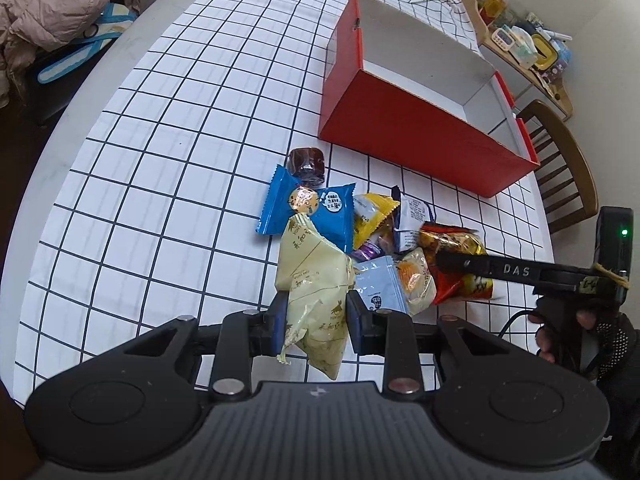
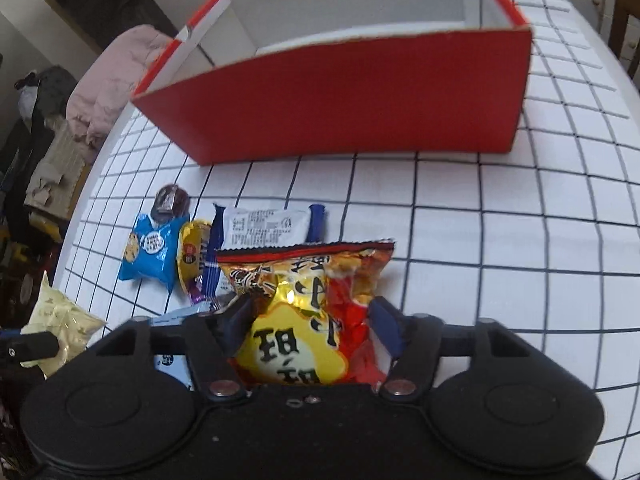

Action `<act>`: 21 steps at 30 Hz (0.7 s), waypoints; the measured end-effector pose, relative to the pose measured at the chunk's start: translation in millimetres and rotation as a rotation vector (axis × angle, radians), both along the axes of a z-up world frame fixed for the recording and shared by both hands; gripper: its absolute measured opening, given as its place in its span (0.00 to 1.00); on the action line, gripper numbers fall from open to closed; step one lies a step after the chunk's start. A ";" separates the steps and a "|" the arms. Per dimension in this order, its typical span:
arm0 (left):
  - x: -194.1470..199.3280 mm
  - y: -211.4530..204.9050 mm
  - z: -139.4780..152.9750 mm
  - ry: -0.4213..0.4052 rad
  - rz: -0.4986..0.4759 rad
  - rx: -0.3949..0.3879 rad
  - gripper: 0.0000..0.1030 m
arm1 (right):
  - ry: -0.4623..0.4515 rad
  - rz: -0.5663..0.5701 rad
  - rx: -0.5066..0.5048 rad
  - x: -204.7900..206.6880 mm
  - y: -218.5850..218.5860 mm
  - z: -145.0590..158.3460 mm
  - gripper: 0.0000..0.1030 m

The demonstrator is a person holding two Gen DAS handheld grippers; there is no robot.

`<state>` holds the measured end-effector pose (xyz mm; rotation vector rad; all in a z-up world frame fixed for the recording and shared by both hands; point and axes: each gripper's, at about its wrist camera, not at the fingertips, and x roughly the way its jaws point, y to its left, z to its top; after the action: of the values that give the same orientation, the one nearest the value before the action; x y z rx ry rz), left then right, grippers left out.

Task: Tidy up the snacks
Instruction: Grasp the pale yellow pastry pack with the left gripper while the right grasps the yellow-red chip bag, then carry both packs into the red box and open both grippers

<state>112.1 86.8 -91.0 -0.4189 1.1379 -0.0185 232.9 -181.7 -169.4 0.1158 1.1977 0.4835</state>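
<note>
- The left gripper [image 1: 316, 318] was squeezed tight on a pale yellow snack bag [image 1: 316, 280]. The bag hung crumpled between the blue pads, up off the table.
- The right gripper [image 2: 310, 322] had its jaws wide, one on each side of a red and gold chip bag [image 2: 308, 308]. I could not tell if the pads pressed on it yet.
- The chip bag was shiny and puffy. It could slip out if the jaws closed on the slick, air-filled middle, or pop if squeezed too hard.
- The other snacks lay in a heap on the checked tablecloth [image 1: 160, 160], close to the red box [image 1: 424, 136]. A blue cookie packet [image 1: 308, 210] and a small dark wrapped sweet [image 1: 306, 164] were on one side, and a white and navy packet [image 2: 266, 226] was just behind the chip bag.
- The packs touched and lay over each other, so lifting one could drag a neighbour along.
- The box was stiff card, red outside and white inside, and looked empty. A bump on its thin wall could push it away.
</note>
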 end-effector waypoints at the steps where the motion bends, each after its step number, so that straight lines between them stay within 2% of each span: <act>1: 0.3 0.2 0.0 0.002 0.004 0.001 0.28 | 0.009 0.002 -0.014 0.4 2.2 -4.5 0.80; 5: 2.4 1.3 -0.5 0.006 0.013 0.000 0.28 | -0.001 -0.028 -0.008 0.2 -0.2 -7.9 0.79; 7: 4.1 1.3 -1.2 0.008 0.015 -0.002 0.28 | -0.004 -0.033 -0.009 0.5 -0.9 -7.1 0.71; 12: 6.8 0.6 -1.6 0.006 0.012 -0.008 0.28 | -0.049 -0.045 -0.020 -1.7 -1.6 1.2 0.61; 21: 8.5 -3.8 7.8 -0.031 -0.019 -0.023 0.28 | -0.124 -0.080 0.029 -20.2 -7.9 42.7 0.58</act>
<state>120.5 82.9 -83.2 -0.4270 1.1116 -0.0552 212.7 -189.6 -126.7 0.1563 1.0603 0.4319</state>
